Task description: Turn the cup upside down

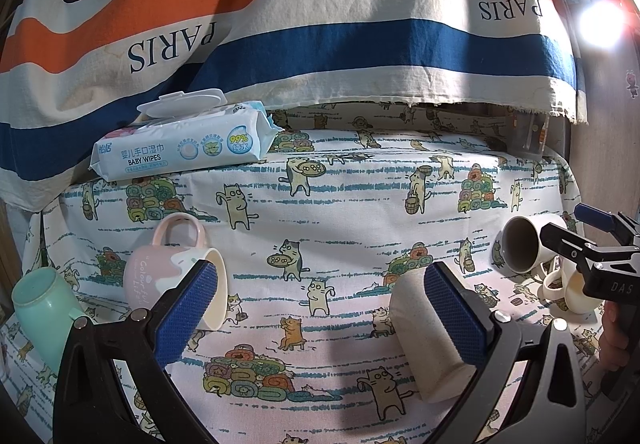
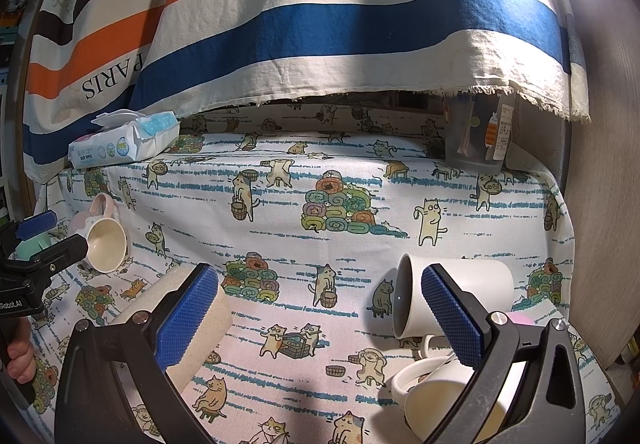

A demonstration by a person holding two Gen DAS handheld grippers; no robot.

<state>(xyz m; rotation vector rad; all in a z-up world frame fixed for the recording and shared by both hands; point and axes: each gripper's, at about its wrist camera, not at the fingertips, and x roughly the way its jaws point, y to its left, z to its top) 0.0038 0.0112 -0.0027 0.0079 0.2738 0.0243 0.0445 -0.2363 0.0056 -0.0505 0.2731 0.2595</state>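
Left gripper (image 1: 318, 308), blue-padded fingers spread wide, nothing held, over the cat-printed cloth-covered table (image 1: 344, 203). Right gripper (image 2: 320, 314) likewise wide open and empty.

Speckled beige handleless cup (image 1: 424, 336), lying on its side between the two grippers, just beside the left gripper's right finger (image 1: 456, 318); same cup (image 2: 192, 324) behind the right gripper's left finger (image 2: 188, 318); contact not determinable.

Pink-and-cream ceramic mug with pink handle (image 1: 168, 276) on its side at the left, mouth toward centre, partly hidden by the left gripper's left finger (image 1: 186, 318). Mint-green plastic cup (image 1: 40, 308) beside it, near the table edge.

White mug with dark interior (image 2: 452, 296) on its side at the right, behind the right gripper's right finger (image 2: 452, 314). Cream mugs with handles (image 2: 444, 396) tipped over just in front of it.

Pale-blue pack of baby wipes (image 1: 180, 145), lid flipped open, at the rear left. Clear plastic container (image 2: 480, 135) at the rear right.

Striped orange, blue, brown and cream cloth lettered PARIS (image 1: 320, 15) hanging behind. Bright lamp (image 1: 602, 23) at upper right.
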